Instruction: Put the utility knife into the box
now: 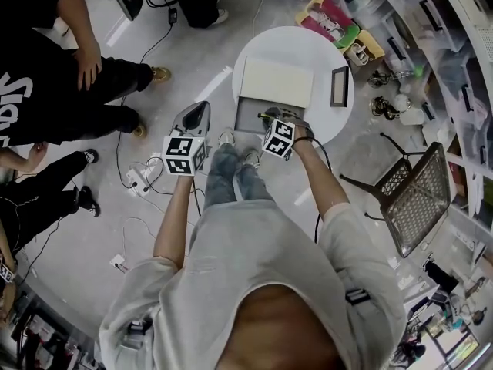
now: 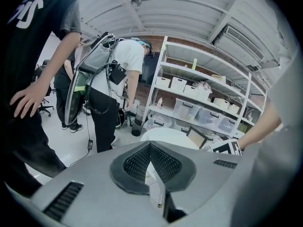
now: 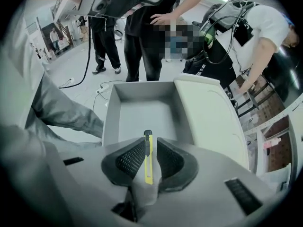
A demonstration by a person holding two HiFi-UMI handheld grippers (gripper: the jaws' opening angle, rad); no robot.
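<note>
The yellow utility knife (image 3: 148,157) stands upright between the pads of my right gripper (image 3: 149,151). A narrow gap shows beside it, so the pads are not pressing on it. Below it lies the open grey box (image 3: 147,117), its white lid (image 3: 213,122) folded out to the right. In the head view the right gripper (image 1: 269,118) hangs over the near edge of the box (image 1: 248,112), which sits on the round white table (image 1: 323,48). My left gripper (image 1: 200,110) is off the table's left side, shut and empty; its jaws meet in its own view (image 2: 150,145).
A dark picture frame (image 1: 340,85) lies on the table to the right of the lid (image 1: 277,82). A mesh chair (image 1: 416,195) stands at the right. Cables and a power strip (image 1: 135,179) lie on the floor at the left, beside people standing there (image 1: 46,91). Shelves line the far right.
</note>
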